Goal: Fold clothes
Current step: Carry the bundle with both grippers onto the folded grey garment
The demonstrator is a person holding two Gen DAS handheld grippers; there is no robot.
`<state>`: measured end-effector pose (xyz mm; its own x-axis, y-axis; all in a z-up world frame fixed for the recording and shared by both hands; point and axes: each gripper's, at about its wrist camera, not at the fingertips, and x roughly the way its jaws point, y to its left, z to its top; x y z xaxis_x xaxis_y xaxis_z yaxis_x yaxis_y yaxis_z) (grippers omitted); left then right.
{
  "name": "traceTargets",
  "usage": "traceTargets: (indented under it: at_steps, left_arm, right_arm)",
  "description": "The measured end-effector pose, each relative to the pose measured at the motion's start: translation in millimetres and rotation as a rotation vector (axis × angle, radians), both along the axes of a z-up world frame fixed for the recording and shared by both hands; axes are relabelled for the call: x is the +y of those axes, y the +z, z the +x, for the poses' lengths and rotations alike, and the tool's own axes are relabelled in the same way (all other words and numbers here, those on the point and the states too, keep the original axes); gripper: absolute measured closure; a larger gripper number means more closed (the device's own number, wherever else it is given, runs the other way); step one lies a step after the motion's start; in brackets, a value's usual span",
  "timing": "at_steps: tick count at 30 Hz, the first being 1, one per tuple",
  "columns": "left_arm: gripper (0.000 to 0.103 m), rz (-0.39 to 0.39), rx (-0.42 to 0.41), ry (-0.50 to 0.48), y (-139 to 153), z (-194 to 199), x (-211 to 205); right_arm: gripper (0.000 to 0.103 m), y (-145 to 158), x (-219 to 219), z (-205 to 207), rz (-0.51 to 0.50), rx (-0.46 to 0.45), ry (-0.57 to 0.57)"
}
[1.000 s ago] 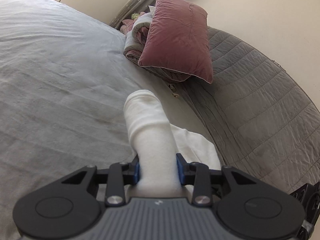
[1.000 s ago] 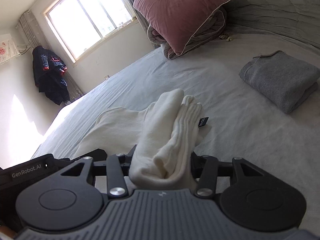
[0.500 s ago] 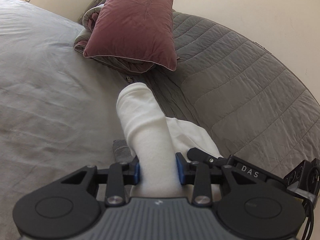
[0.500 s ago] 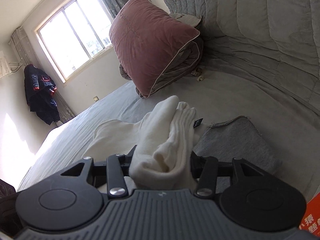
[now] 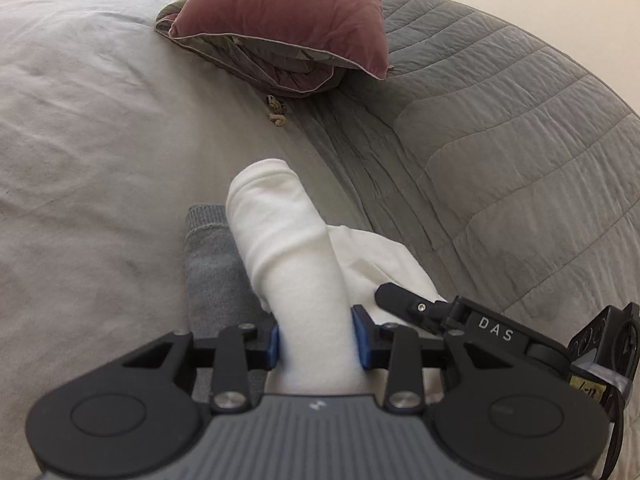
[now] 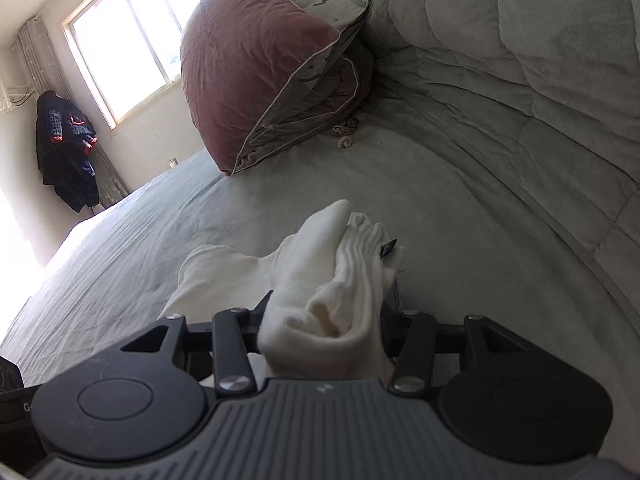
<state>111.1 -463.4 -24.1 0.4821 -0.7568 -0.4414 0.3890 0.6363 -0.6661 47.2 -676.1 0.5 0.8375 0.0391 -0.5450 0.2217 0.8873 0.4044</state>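
**Nearly over the grey pile: white garment carried by both grippers**

Plainly, both tools are clamped on the same folded white garment (image 5: 296,264). The left gripper (image 5: 318,344) pinches one bunched end between its blue pads, and the right gripper (image 6: 326,334) squeezes the other, thicker end, where a small dark label shows. The cloth spans sideways between the two hands, its long axis running from one gripper to the other, so neither hand is really nearer.

What the coming move turns on, I judge, is the folded grey garment (image 5: 212,276) lying directly beneath and slightly left of the left gripper's jaws (only that view shows it clearly). The white piece hangs above it, seemingly not yet resting on it; setting it down squarely there looks like the next step.

Underneath is a pale grey bed sheet (image 5: 80,140), with a quilted grey headboard (image 5: 500,140), a pink pillow (image 5: 304,12) on folded bedding, a bright window (image 6: 128,36) and a dark jacket (image 6: 66,152) hanging on the wall.
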Motion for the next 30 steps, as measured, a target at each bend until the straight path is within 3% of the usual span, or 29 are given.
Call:
traceTargets:
  at_steps: [5, 9, 12, 15, 19, 23, 25, 30]
  left_arm:
    - [0.056, 0.045, -0.095, -0.033, -3.6, -8.1, 6.1]
    - [0.055, 0.036, -0.157, 0.007, 13.3, -6.2, 18.3]
    - [0.055, 0.044, -0.311, 0.082, 32.3, -8.3, 18.5]
    - [0.056, 0.068, -0.378, 0.037, 44.2, 1.3, 4.9]
    - [0.061, 0.172, -0.393, -0.048, 36.4, 13.1, -17.4]
    - [0.062, 0.243, -0.314, -0.068, 4.7, 23.0, -18.0]
    - [0.06, 0.26, -0.314, -0.081, -6.3, 24.4, -15.5]
    - [0.06, 0.255, -0.322, -0.054, 10.4, 17.5, -5.3]
  right_arm:
    - [0.032, -15.9, -6.8, -14.6, 0.016, -0.053, -0.061]
    - [0.031, -2.9, -9.2, -31.2, -0.024, -0.127, -0.111]
    - [0.031, 13.3, -2.0, -36.5, -0.083, -0.17, -0.115]
    - [0.038, 26.3, 10.7, -35.0, -0.157, -0.19, -0.093]
    - [0.044, 18.5, 23.8, -26.6, -0.216, -0.176, -0.092]
    - [0.046, -6.4, 28.0, -15.5, -0.237, -0.106, -0.104]
    - [0.048, -13.6, 28.8, -10.2, -0.243, -0.08, -0.107]
    - [0.048, -8.9, 32.4, -7.9, -0.256, -0.078, -0.115]
